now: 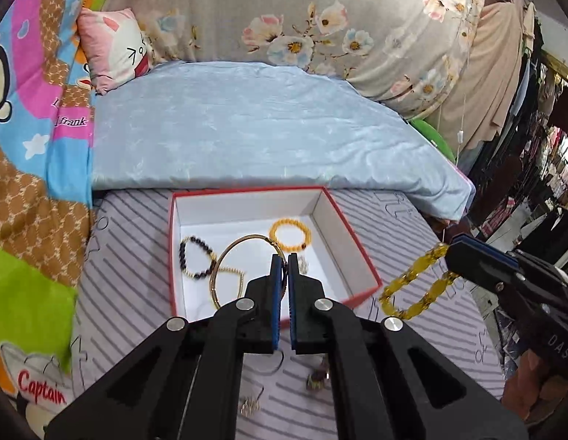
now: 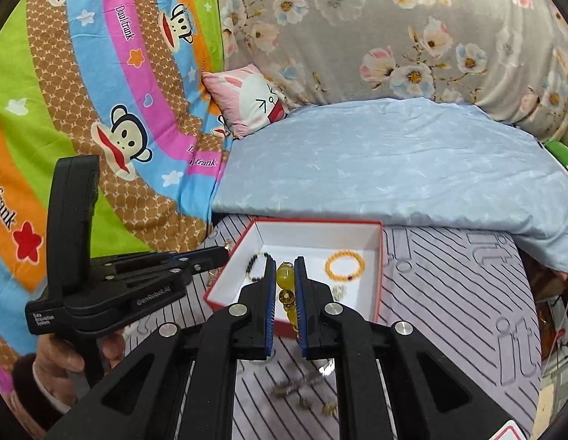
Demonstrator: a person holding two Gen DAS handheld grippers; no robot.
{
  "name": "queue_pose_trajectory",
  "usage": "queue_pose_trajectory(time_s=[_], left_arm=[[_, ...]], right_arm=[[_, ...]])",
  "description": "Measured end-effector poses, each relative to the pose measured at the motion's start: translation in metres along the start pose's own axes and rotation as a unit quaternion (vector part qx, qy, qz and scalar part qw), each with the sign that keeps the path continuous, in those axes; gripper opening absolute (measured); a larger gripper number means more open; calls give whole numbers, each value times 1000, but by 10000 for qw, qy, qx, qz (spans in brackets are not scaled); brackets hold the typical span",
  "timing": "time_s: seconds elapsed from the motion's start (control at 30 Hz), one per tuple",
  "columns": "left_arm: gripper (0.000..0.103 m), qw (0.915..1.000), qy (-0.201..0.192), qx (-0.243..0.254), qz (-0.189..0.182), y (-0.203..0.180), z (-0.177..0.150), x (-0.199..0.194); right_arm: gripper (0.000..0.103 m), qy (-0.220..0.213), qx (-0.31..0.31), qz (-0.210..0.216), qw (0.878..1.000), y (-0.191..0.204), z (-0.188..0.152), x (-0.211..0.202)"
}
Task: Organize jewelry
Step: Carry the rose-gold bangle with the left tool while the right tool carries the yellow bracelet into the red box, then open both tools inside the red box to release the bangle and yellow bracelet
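Note:
A red box with a white inside (image 1: 342,231) (image 2: 380,267) lies on the striped mattress. In it are an orange bead bracelet (image 1: 290,235) (image 2: 345,265), a black bead bracelet (image 1: 196,256) (image 2: 260,266) and a small gold chain (image 1: 231,275). My left gripper (image 1: 284,262) is shut on a thin gold bangle (image 1: 232,253) and holds it over the box. My right gripper (image 2: 285,267) is shut on a yellow bead bracelet (image 2: 286,280) near the box's front edge; in the left wrist view it (image 1: 412,280) hangs to the right of the box.
Small loose jewelry pieces (image 1: 317,379) (image 2: 302,390) lie on the mattress in front of the box. A folded light blue quilt (image 1: 247,128) lies behind the box, with a pink pillow (image 1: 115,49) and patterned bedding around. A person's hand (image 2: 64,359) holds the left gripper.

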State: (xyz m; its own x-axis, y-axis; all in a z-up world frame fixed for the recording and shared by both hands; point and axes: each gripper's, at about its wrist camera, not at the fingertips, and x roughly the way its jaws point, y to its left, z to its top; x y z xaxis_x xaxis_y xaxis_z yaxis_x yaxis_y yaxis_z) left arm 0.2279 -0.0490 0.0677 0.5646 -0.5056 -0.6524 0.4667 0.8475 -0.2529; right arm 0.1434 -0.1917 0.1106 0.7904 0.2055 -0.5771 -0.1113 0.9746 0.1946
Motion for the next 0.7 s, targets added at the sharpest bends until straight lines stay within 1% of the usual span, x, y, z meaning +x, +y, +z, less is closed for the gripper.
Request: queue_pose_trajectory(time_s=[0.13,0.17,0.37,0.57,0.7], left_arm=[[2,10000,70,-44,-50,7,18,28],[2,9999,97,-75,-15,9,23,38],[2,9992,306,-233,-44,25,36,83],[2,9982,517,-300,-19,37,37,119],[2,9974,608,-380,-44,43,36,134]], right_arm=[[9,138,71,151,9998,-5,18,35],[9,184,83,160,9997,-6,20,44],[9,527,168,221,9982,-15,22,100],[9,706,221,218,9970,-22,19,132],[9,787,283,239,9962,-27,16,147]])
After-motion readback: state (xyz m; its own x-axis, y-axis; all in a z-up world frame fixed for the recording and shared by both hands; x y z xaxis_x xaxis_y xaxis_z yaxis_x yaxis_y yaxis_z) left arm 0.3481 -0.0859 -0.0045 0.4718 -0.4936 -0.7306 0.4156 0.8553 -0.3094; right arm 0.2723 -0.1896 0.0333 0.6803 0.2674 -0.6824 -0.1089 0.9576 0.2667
